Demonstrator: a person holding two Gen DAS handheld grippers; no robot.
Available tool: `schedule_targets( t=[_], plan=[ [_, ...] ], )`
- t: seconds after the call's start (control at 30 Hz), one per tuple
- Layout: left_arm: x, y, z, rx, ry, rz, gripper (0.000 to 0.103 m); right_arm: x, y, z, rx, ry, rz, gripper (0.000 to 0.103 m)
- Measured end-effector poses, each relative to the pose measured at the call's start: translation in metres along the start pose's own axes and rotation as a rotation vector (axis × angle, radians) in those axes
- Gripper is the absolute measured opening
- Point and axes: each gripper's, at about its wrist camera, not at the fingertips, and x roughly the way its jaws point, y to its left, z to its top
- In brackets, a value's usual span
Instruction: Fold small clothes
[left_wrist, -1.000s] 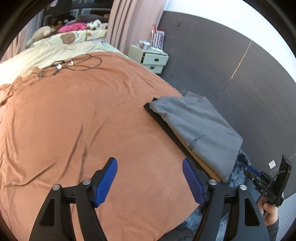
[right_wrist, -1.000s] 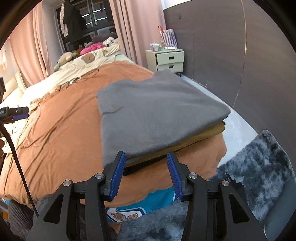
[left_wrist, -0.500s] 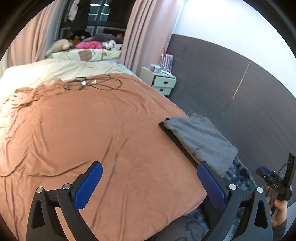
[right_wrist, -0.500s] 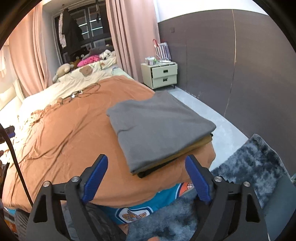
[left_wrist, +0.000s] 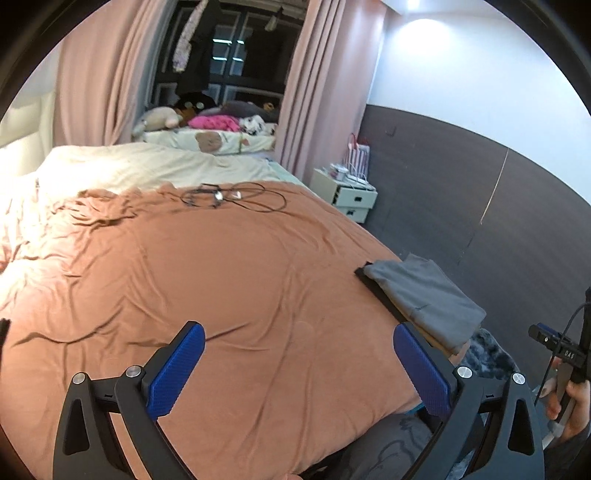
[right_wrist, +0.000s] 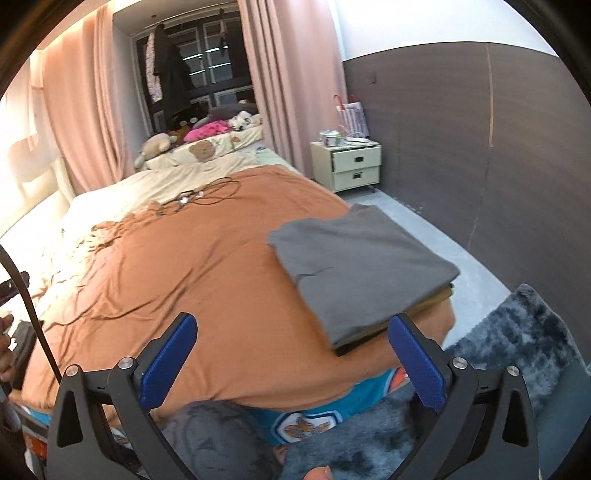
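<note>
Since a second earlier both grippers had pulled back and up from the folded grey knit garment (right_wrist: 364, 275), and their blue-padded jaws had spread from partly closed to wide apart. The left gripper (left_wrist: 297, 367) and right gripper (right_wrist: 291, 363) each held nothing, hovering above the rust-orange bedspread (left_wrist: 207, 280). The garment lay flat atop a tan and a black layer at the bedspread's near right corner, above the shaggy grey-blue floor rug (right_wrist: 517, 339).

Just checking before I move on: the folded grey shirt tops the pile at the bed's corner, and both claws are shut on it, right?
Not quite. The grey shirt does top the pile at the bed's corner, but both claws are open and hold nothing. The right wrist view shows the right claw clear of it; the left claw is open too.
</note>
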Motion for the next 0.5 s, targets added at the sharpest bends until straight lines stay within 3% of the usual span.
schedule_targets(
  t=[0.5],
  plan=[
    [-0.087, 0.036, -0.036, 0.021, -0.050, 0.115, 0.103, -0.026, 0.037, -0.010, -0.024, -0.031, 0.070, 0.103]
  ],
)
